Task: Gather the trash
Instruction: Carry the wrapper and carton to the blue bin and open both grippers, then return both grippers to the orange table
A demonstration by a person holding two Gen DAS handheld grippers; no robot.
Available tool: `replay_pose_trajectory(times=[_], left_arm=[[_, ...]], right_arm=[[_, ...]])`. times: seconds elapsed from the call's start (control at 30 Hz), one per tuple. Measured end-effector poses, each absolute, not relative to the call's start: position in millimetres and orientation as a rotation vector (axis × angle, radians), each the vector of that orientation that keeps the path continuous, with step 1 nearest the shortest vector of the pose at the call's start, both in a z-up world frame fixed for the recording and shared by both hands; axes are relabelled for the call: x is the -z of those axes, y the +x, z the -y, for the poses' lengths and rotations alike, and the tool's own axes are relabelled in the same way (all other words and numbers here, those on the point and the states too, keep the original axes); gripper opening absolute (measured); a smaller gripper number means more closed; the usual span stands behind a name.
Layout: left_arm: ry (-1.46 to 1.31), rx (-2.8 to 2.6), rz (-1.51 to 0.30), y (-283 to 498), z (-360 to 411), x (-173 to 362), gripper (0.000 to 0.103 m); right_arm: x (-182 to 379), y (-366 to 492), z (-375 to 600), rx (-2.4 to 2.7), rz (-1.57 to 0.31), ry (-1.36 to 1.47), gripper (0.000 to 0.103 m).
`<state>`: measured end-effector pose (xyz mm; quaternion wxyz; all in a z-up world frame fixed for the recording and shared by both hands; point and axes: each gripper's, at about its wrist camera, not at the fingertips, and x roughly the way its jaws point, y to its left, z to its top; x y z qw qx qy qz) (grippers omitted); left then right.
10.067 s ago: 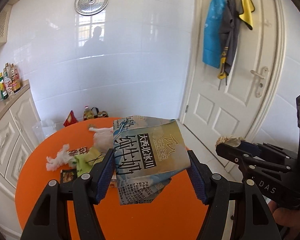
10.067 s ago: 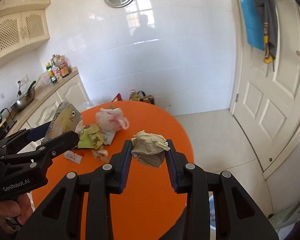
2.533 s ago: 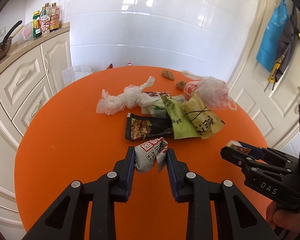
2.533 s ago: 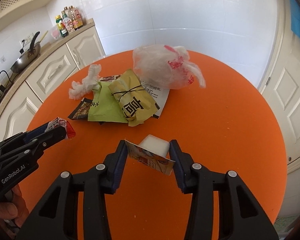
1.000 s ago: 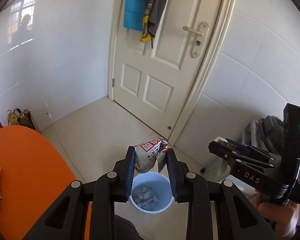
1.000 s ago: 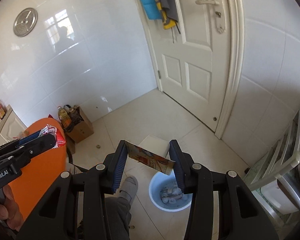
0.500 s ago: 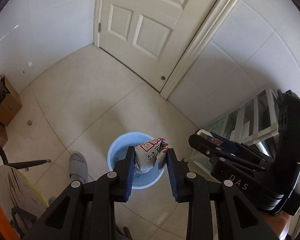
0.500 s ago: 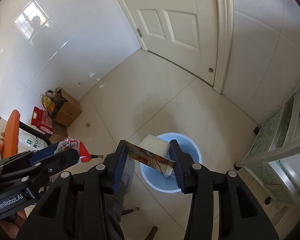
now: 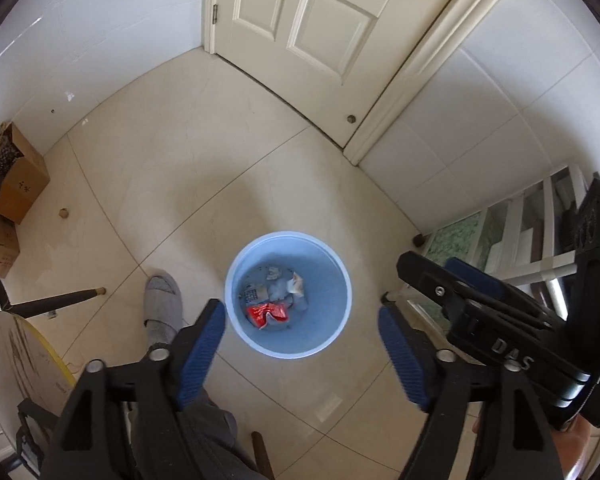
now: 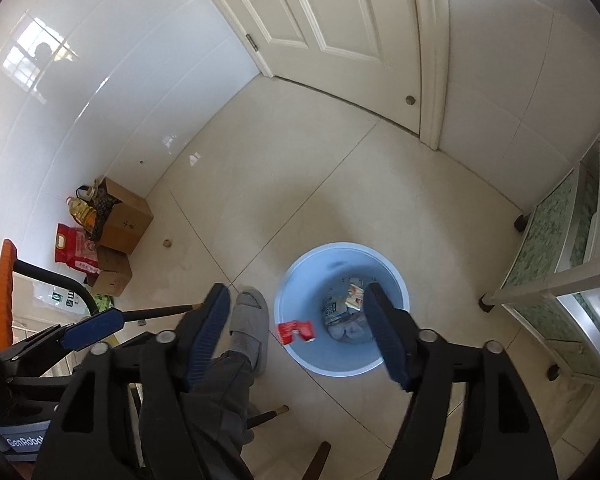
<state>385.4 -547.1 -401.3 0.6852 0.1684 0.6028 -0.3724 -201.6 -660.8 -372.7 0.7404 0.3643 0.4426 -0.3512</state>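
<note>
Both grippers are pointing steeply down over the pale blue plastic bin (image 9: 288,294) standing on the tiled floor, just beside the person's grey slipper (image 9: 163,307).

**Load.** The red snack wrapper (image 9: 267,314) is lying crumpled on the bin's floor among other discarded packets (image 9: 278,286); in the right wrist view it (image 10: 296,330) is showing at the bin's near left wall, possibly in mid-fall. Such wrappers are judged light, thin, soft and somewhat slick. They are crushing readily, so a pinch across a bunched fold or a sealed edge is likely giving the surest hold. Nothing here looks fragile.

**Fingers.**
- The left gripper (image 9: 300,346) has just been opening. Its blue pads (image 9: 200,350) are standing wide apart, with nothing between them and nothing touching them.
- The right gripper (image 10: 296,332) has likewise just been opening. Its pads (image 10: 206,334) are spread wide and empty, framing the bin below.

**Status.** Both loads appear to be released into the bin. Neither gripper is contacting the bin rim.
</note>
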Motion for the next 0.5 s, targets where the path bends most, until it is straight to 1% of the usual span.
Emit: replay_pose_trajectory(times=[0.03,0.1,0.23,0.5], left_arm=[[0.380,0.827,-1.341,382.9,545.5,399.3,0.082],[0.384,0.806,-1.317,375.3,540.4,395.0,0.090],[0.402,0.765,-1.279,358.9,529.9,382.7,0.091],[0.379,0.769,-1.170,321.6,494.9,330.6,0.091]], right_arm=[[371.9,-203.7,661.0,0.788,-0.966,0.794,0.092],[368.5,-208.8,660.5,0.824,-0.953,0.788,0.103],[358.0,-214.6,654.2,0.845,-0.937,0.776,0.103],[322.0,-217.6,628.5,0.852,-0.895,0.744,0.103]])
